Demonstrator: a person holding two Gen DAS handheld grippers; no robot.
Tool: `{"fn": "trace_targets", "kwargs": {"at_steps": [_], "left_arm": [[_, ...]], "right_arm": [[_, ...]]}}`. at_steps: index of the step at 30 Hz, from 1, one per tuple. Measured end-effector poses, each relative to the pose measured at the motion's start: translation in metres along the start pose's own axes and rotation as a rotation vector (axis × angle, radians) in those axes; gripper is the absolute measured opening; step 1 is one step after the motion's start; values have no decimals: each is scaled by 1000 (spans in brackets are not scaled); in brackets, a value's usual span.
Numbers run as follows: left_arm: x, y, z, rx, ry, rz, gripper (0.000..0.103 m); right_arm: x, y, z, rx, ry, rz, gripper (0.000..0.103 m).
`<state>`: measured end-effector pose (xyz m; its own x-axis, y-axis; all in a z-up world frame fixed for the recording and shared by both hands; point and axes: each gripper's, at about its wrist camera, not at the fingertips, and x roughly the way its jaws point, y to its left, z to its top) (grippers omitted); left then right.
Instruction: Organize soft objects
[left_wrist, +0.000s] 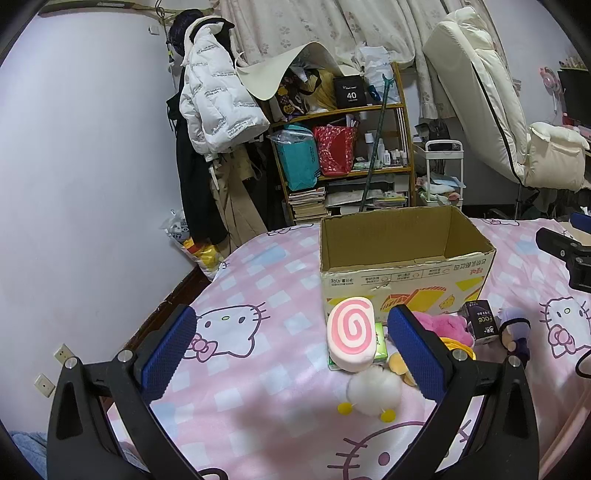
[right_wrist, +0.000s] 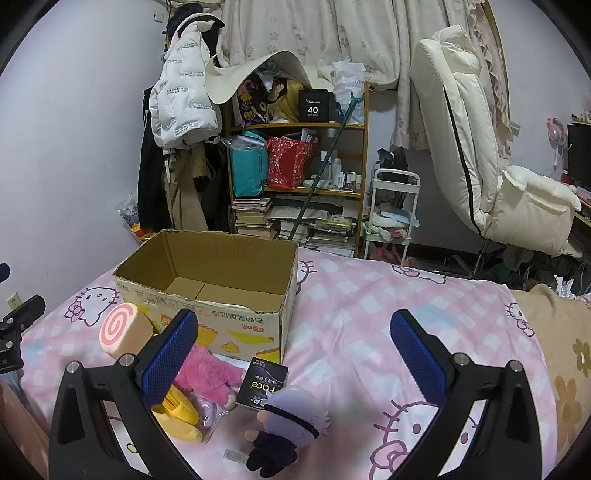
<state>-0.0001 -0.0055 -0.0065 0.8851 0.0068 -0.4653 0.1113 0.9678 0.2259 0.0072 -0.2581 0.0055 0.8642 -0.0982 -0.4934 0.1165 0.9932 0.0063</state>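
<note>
Bedsheet (right_wrist: 369, 314): soft matt printed cloth; cardboard box (right_wrist: 207, 291): plain matt brown corrugated board inside, printed paper face outside, top edge torn rough. Swirl cushion (left_wrist: 351, 334): smooth matt foam-like surface; pink plush (right_wrist: 207, 373), white pompom toy (left_wrist: 373, 387) and purple-haired doll (right_wrist: 291, 417): fuzzy cloth; black packet (right_wrist: 262, 384): glossy film. Left claw (left_wrist: 291, 358) and right claw (right_wrist: 295, 358): matt black plastic arms, blue rough-textured rubbery pads (right_wrist: 419, 358), bright metal bolt heads.
</note>
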Motion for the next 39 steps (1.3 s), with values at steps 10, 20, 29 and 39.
{"fn": "trace_targets", "kwargs": {"at_steps": [10,20,29,39], "left_arm": [[1,-2,-3,7,0,-1,102],[1,-2,-4,13,3,-5,102],[0,-2,-4,17,2,-6,102],[0,-2,-3,11,0,-2,102]], "right_arm": [[1,1,0,3,8,-3,103],[0,2,0,3,8,-2,103],[0,2,1,5,10,-3,103],[2,2,-3,6,8,-5,103]]}}
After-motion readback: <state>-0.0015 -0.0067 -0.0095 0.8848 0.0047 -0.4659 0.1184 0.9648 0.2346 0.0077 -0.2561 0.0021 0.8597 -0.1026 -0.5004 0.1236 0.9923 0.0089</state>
